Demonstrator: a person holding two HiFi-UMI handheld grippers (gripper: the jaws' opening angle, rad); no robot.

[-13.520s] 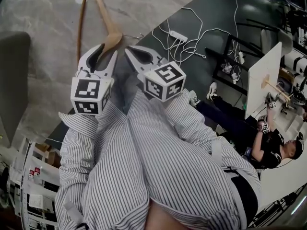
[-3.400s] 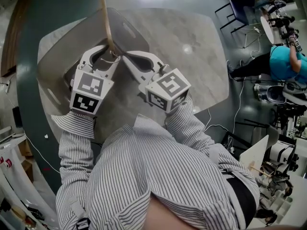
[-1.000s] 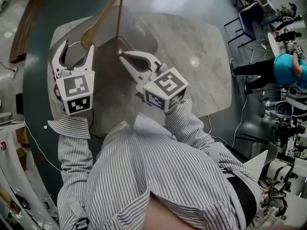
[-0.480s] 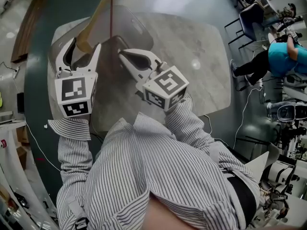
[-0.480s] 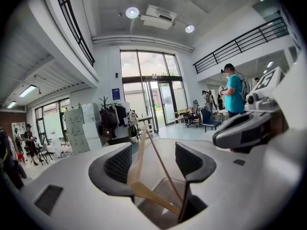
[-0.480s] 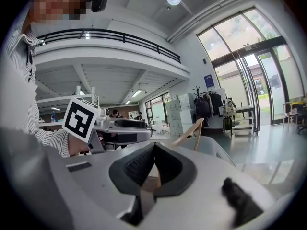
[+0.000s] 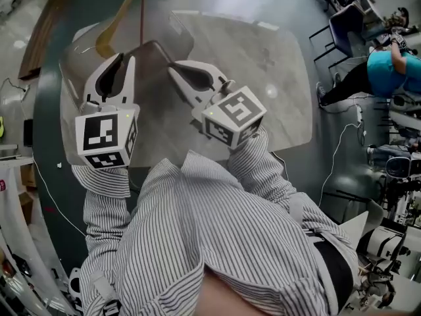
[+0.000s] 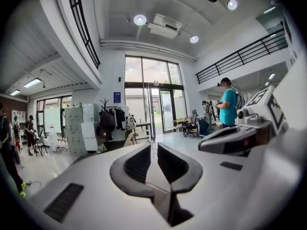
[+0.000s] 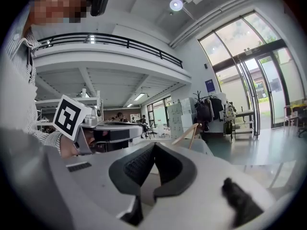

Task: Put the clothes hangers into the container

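Observation:
A wooden clothes hanger (image 7: 122, 18) stands tilted inside a translucent container (image 7: 172, 33) at the table's far left. Nothing holds it. The right gripper view also catches the hanger (image 9: 189, 134), rising behind that gripper's jaws. My left gripper (image 7: 123, 58) hovers just in front of the container. Its jaws are closing, with a narrow gap left and nothing between them (image 8: 154, 145). My right gripper (image 7: 172, 66) is beside it with the fingertips touching and nothing held (image 9: 154, 145).
The container rests on a grey marbled table (image 7: 263, 78) with rounded corners. Dark floor surrounds the table. A person in a blue top (image 7: 395, 64) sits among chairs far to the right. Striped sleeves fill the lower half of the head view.
My left gripper's jaws have gone from wide open to nearly together, and it has moved right, closer to the right gripper. The hanger stays in the container.

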